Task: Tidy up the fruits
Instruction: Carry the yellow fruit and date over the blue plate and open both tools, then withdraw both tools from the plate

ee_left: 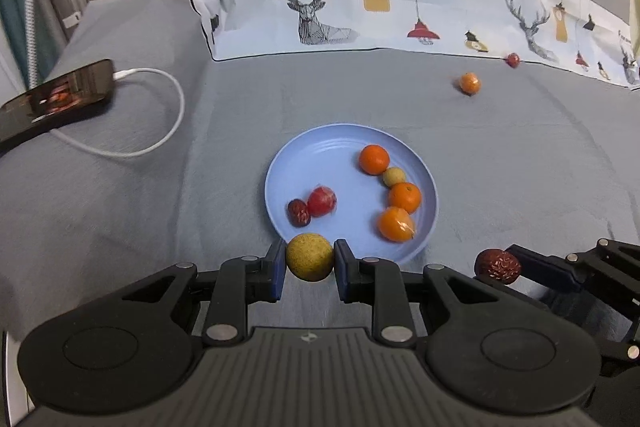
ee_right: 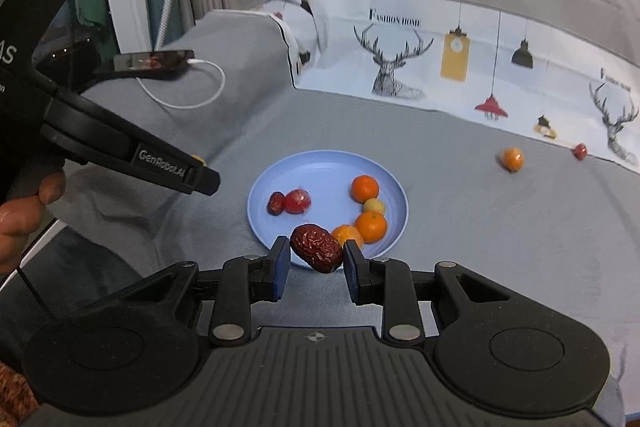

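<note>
A grey bed point(ee_left: 500, 155) lies ahead of both sets of fingers, and on it, just beyond the fingertips, sits a blue plate point(ee_left: 316, 151) holding three oranges, a small yellow fruit, a wrapped red fruit and a date. The left gripper point(ee_left: 310, 259) has its fingers pinching a yellow-green round fruit point(ee_left: 309, 256) at the plate's near rim. The right gripper point(ee_right: 316, 254) has its fingers pinching a wrinkled red date point(ee_right: 316, 247). Far beyond the fingers, to their right, lie a loose orange point(ee_left: 469, 83) and a small red fruit point(ee_left: 513, 59).

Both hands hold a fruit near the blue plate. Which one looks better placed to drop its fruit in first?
Probably the left: its yellow-green fruit sits right at the blue plate rim. The right's wrinkled red date looks off to the plate's side.
</note>
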